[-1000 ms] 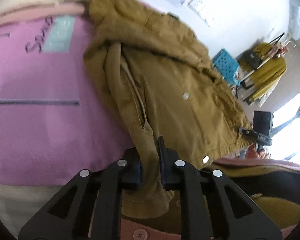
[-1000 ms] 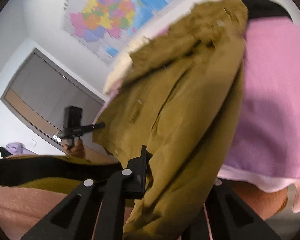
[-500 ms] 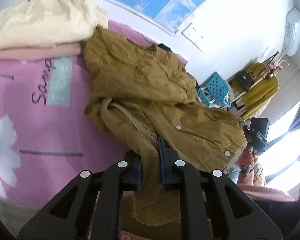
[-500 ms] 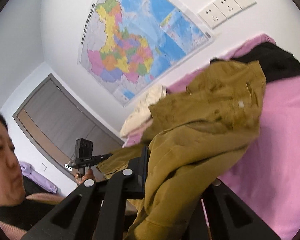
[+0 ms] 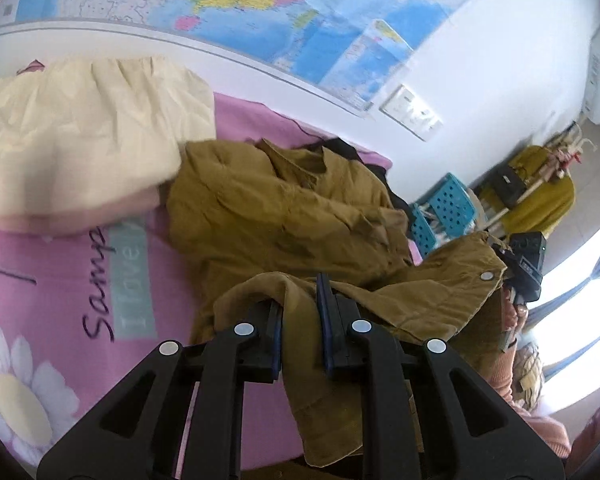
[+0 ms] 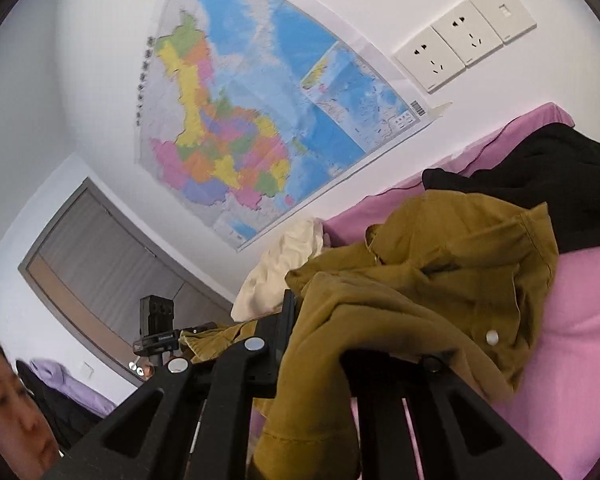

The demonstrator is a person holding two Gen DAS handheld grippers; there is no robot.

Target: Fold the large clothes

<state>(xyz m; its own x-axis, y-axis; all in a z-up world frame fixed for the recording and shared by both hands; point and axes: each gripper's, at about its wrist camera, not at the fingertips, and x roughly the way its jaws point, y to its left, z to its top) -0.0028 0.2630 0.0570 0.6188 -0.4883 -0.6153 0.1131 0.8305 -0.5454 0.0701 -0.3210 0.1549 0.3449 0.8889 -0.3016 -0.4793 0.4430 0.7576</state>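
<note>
The right tongs clamp a fold of the mustard-brown cotton jacket, which drapes over the pink bedsheet.

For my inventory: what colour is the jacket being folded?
Mustard brown jacket with pale snap buttons; left wrist view shows it best.

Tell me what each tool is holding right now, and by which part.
Both hold the mustard jacket: the left tool pinches a bunched fold of its lower edge; the right tool grips another edge, fabric hiding one finger.

Mustard-brown jacket lies crumpled on pink bedding, near edge lifted.
</note>
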